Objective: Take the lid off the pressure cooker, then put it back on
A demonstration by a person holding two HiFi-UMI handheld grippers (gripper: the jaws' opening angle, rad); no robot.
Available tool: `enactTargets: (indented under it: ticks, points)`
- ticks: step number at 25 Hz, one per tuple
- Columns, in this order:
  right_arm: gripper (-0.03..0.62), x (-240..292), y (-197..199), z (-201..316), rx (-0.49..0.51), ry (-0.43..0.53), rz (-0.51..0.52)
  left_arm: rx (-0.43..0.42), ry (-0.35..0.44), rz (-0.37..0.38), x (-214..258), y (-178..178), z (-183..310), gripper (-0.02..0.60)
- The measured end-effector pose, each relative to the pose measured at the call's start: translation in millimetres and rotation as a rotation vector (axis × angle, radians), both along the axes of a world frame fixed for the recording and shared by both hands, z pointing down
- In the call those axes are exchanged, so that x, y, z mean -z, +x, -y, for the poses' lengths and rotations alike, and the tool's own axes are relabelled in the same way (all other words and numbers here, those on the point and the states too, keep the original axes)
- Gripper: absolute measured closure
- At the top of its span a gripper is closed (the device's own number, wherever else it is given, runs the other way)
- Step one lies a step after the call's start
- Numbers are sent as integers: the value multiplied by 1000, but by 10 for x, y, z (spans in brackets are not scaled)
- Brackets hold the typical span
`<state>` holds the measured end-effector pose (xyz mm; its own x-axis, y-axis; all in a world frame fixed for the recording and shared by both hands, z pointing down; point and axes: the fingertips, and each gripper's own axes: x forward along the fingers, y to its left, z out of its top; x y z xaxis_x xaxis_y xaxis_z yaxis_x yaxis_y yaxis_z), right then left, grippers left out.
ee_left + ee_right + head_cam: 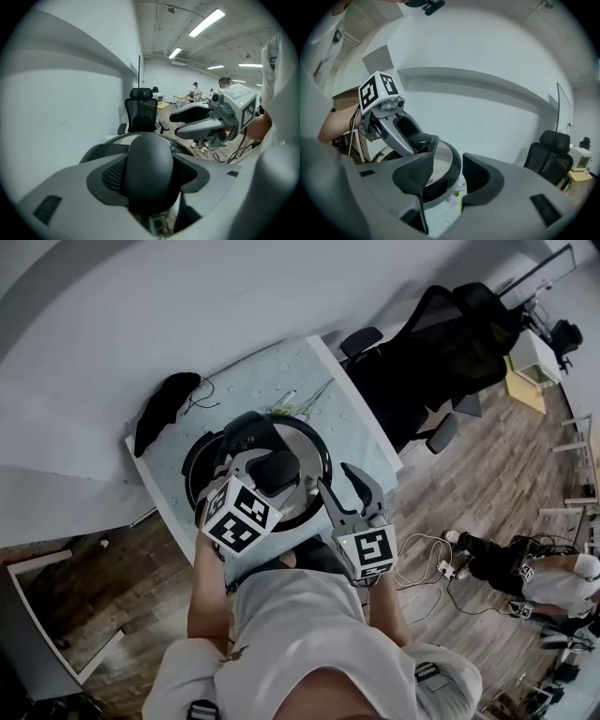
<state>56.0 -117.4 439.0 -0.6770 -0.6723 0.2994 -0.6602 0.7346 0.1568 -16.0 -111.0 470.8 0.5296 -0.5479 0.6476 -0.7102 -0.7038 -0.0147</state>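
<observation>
Nearest the camera in the head view, both bare forearms reach up from the person's torso side by side, each carrying its marker cube on top. The left claw slants down and forward, and its own view shows it clamped on the lid's rounded black handle, with a pad pressed to each side. The right claw sits at about 3 o'clock of the left one, angled more nearly level, beside the lid's rim. Its jaws stand apart with nothing between them. The silver lid hangs tilted from the left claw over the table. At its 9 o'clock a dark ring shows, probably the cooker's pot, though the lid and claw cover most of it. Farther off, at 2 o'clock past the table's edge, stands a black office chair.
</observation>
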Motion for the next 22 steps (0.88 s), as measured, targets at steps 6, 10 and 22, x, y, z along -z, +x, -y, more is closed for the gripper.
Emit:
enactTargets:
  ticks: [6, 10, 22]
  points:
    - [399, -15, 317, 9, -59, -4, 5, -42, 4, 0, -10, 327, 127, 308]
    - [399, -11, 550, 58, -93, -7, 6, -66, 0, -2, -28, 569, 225, 308]
    - [399, -163, 1218, 303, -175, -42, 8, -128, -30, 8, -226, 1288, 578, 307]
